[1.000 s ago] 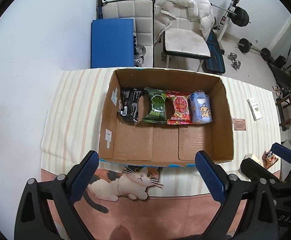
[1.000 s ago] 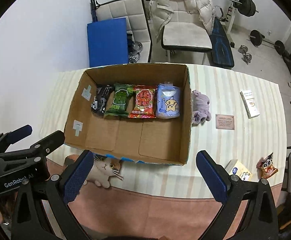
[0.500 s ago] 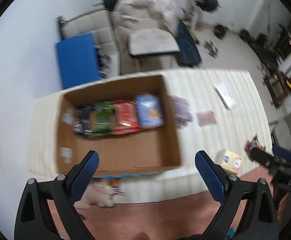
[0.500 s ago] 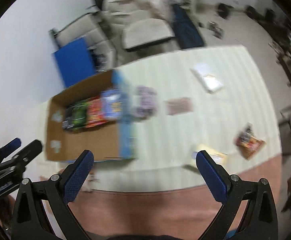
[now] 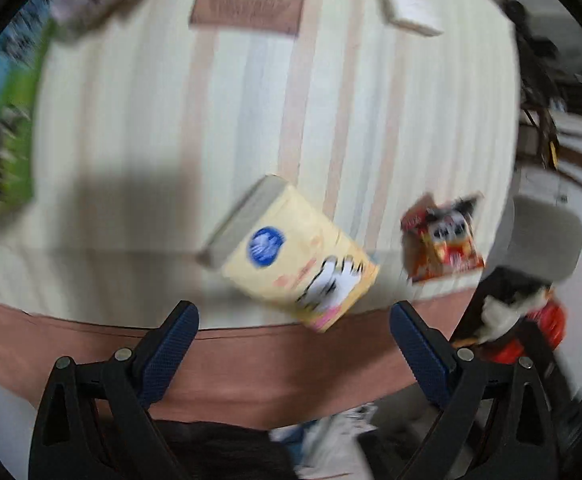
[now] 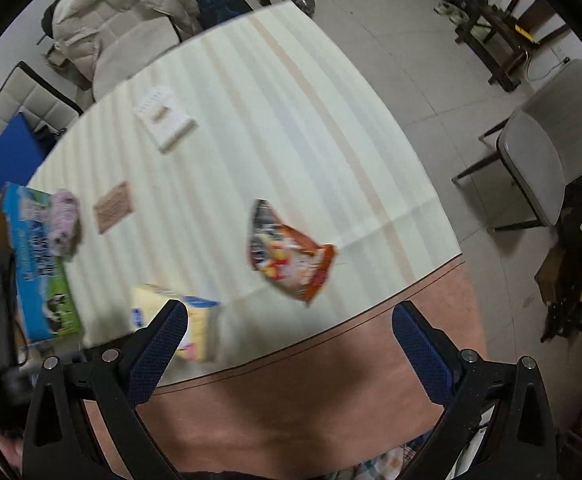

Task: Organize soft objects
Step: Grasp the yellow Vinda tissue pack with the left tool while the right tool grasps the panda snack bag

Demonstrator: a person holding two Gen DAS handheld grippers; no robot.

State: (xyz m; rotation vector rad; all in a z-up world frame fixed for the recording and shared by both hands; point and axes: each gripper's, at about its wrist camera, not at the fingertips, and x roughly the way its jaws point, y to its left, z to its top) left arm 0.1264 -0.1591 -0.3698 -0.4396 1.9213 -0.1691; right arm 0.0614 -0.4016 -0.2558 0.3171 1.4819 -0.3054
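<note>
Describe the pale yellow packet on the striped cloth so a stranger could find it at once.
Start at the striped tablecloth and go to its near edge, where the brown border begins. Two packs lie there side by side: the pale yellow packet and an orange-red snack bag with a cartoon face. The yellow one is boxier, with a round blue logo on its face.

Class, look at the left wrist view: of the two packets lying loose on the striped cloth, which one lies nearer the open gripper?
The pale yellow packet with the blue round logo. It lies just ahead of the left gripper, while the orange cartoon snack bag sits farther right.
</note>
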